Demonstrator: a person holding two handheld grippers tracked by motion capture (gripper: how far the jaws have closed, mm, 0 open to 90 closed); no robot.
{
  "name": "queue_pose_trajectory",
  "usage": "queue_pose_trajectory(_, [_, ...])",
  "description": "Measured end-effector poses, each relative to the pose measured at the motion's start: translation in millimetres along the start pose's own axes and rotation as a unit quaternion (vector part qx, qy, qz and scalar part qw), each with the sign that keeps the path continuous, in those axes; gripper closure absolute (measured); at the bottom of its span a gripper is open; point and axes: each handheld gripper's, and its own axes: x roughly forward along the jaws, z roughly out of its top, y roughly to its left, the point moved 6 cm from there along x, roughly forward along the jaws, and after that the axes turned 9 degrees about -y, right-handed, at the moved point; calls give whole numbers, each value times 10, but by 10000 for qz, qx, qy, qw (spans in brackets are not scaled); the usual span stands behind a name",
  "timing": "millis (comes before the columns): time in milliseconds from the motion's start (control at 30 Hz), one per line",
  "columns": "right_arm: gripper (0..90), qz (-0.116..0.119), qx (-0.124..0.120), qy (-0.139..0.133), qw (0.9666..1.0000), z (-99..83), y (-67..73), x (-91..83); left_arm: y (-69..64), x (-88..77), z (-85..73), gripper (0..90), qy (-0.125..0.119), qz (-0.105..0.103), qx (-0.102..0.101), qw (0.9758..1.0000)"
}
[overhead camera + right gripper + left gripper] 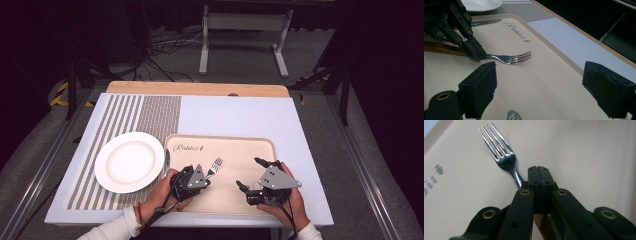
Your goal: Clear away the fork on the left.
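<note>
So we're looking at a table-setting job that seems about halfway. The left claw (206, 176) is clamping shut on the fork (503, 160), gripping its neck where steel meets the wooden handle, tines sticking out over the beige tray (250, 150). The right claw (252, 174) is sitting wide open with nothing in it, hovering over the tray. The glossy round white plate (129, 161) is already resting on the striped woven placemat (150, 112), and a knife (485, 22) is lying at the tray's edge beside it. We're guessing the fork is going next to the plate on the counter (240, 115).
</note>
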Motion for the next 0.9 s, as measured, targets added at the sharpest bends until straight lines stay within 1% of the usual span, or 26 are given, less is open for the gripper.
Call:
queue_pose_trajectory(33, [133, 8, -4, -3, 10000, 0, 1, 4, 1, -5, -14, 900, 17, 66, -17, 10000])
queue_pose_trajectory(100, [133, 9, -1, -5, 10000, 2, 1, 10, 2, -9, -21, 900, -7, 91, -29, 10000])
queue_pose_trajectory(133, [133, 37, -12, -10, 10000, 7, 14, 25, -1, -24, -31, 900, 35, 108, -54, 9999])
queue_pose_trajectory(167, [133, 37, -12, -10, 10000, 7, 14, 25, 5, -35, -35, 900, 62, 162, 12, 9998])
queue_pose_trajectory(200, [133, 58, -33, -1, 10000, 6, 23, 31, 9, -63, -48, 900, 90, 221, -8, 9997])
queue_pose_trajectory(233, [133, 88, -68, 21, 9999, 4, 35, 35, 15, -82, -57, 900, 104, 217, -45, 9997])
queue_pose_trajectory(267, [133, 98, -88, 24, 9999, 3, 41, 39, 32, -99, -63, 900, 117, 253, -13, 9996])
queue_pose_trajectory(333, [133, 112, -79, 32, 9999, 0, 42, 43, 69, -134, -83, 900, 179, 381, -61, 9991])
queue_pose_trajectory(367, [133, 102, -64, 26, 9999, 0, 40, 44, 91, -151, -93, 900, 228, 421, -46, 9988])
queue_pose_trajectory(433, [133, 65, -81, 22, 9999, 3, 31, 39, 144, -196, -114, 900, 259, 646, -29, 9976])
queue_pose_trajectory(500, [133, -9, -39, -8, 10000, 6, 9, 32, 167, -222, -133, 900, 271, 569, -125, 9979])
queue_pose_trajectory(533, [132, -16, -30, -13, 10000, 6, 3, 30, 178, -232, -145, 900, 299, 561, -128, 9979])
queue_pose_trajectory(567, [133, -17, -23, -11, 10000, 7, 0, 30, 185, -239, -149, 900, 317, 582, -103, 9977])
queue_pose_trajectory(600, [132, -18, -26, -5, 10000, 7, 0, 31, 188, -256, -161, 900, 360, 606, -156, 9974])
queue_pose_trajectory(633, [132, -19, -41, -6, 10000, 7, 5, 34, 198, -261, -166, 900, 361, 615, -131, 9974])
queue_pose_trajectory(667, [132, -4, -48, 6, 10000, 5, 11, 35, 203, -269, -166, 900, 341, 639, -133, 9973])
queue_pose_trajectory(700, [132, -3, -62, 12, 10000, 3, 13, 37, 205, -281, -153, 900, 221, 598, -163, 9978])
queue_pose_trajectory(733, [132, -1, -65, 21, 10000, 1, 14, 41, 204, -290, -141, 900, 150, 555, -201, 9981])
queue_pose_trajectory(767, [132, 5, -54, 21, 10000, 0, 16, 45, 209, -298, -122, 900, 99, 564, -182, 9982])
queue_pose_trajectory(800, [131, 5, -65, 27, 10000, 0, 17, 47, 200, -302, -108, 900, 44, 515, -211, 9984])
queue_pose_trajectory(833, [132, 7, -73, 26, 10000, 2, 18, 46, 198, -296, -97, 900, 9, 475, -218, 9986])
queue_pose_trajectory(900, [132, 16, -61, 15, 10000, 4, 18, 45, 193, -280, -95, 900, 42, 454, -207, 9987])
